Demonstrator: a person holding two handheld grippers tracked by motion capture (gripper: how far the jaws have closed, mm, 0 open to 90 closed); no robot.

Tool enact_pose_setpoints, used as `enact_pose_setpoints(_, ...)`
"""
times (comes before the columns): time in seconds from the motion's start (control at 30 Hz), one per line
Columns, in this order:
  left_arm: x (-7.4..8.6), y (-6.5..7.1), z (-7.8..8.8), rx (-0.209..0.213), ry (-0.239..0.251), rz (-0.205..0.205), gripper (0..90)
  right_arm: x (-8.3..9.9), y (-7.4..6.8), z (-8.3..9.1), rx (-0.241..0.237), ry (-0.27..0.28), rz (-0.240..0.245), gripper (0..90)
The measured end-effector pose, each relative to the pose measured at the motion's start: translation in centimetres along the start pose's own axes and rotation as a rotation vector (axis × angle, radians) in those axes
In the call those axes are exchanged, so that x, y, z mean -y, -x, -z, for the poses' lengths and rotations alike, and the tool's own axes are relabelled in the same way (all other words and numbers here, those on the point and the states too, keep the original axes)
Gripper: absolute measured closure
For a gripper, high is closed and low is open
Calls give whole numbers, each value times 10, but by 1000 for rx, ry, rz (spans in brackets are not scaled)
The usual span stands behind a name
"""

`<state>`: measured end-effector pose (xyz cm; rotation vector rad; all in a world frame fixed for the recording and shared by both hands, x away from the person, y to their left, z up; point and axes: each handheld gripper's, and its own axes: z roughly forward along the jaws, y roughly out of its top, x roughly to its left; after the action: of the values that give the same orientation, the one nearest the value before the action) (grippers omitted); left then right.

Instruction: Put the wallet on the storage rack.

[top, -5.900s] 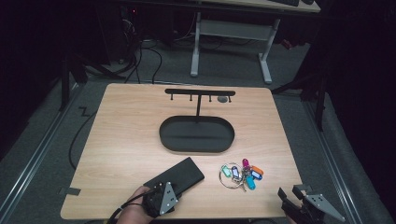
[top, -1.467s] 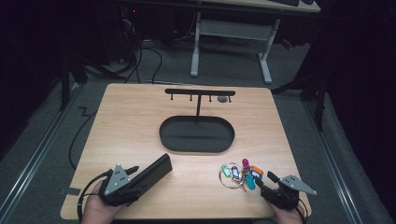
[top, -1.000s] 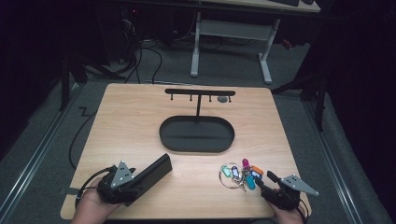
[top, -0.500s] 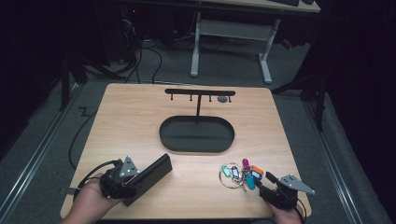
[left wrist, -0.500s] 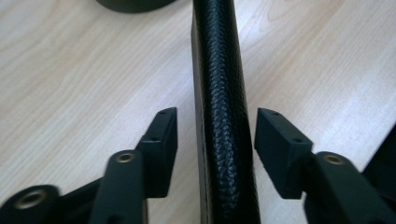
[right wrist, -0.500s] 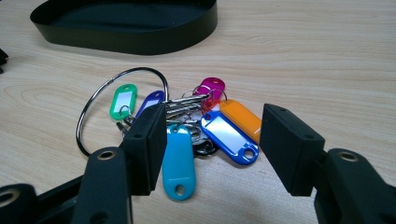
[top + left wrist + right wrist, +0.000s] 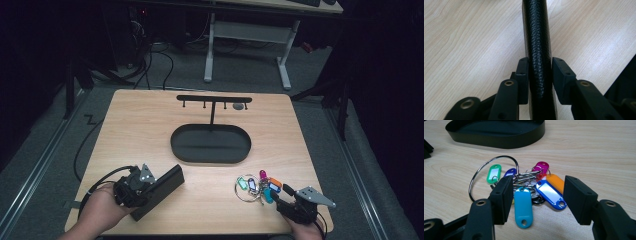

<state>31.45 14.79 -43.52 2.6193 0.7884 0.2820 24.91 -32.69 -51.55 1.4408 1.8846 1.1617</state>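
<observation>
Black case [image 7: 159, 190], long and flat, snakeskin-grained, at lower left of the high view on the pale wood-grain table [image 7: 150, 130]. Seen edge-on between the pads of the left gripper [image 7: 537, 75]; jaws just closing, left pad against it, right pad at or just off its side. Step in hand, judged: securing the grip. Next: full clamp before any lift. Right gripper [image 7: 537, 202] released, 2 jaws straddling the plastic key tags [image 7: 524, 205] on steel rings, lower right. Oval black tray [image 7: 210, 145] mid-table.
</observation>
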Motion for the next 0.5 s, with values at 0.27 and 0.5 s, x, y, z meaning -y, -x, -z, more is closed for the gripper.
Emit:
enact_pose_setpoints(0.27,-2,-3,0,-3,9,-10,747,1,1,-1,-5,-4,-7,418)
enact_pose_setpoints(0.5,-12,-4,2,-41,2,-40,753,2,5,1,-13,7,-37,418)
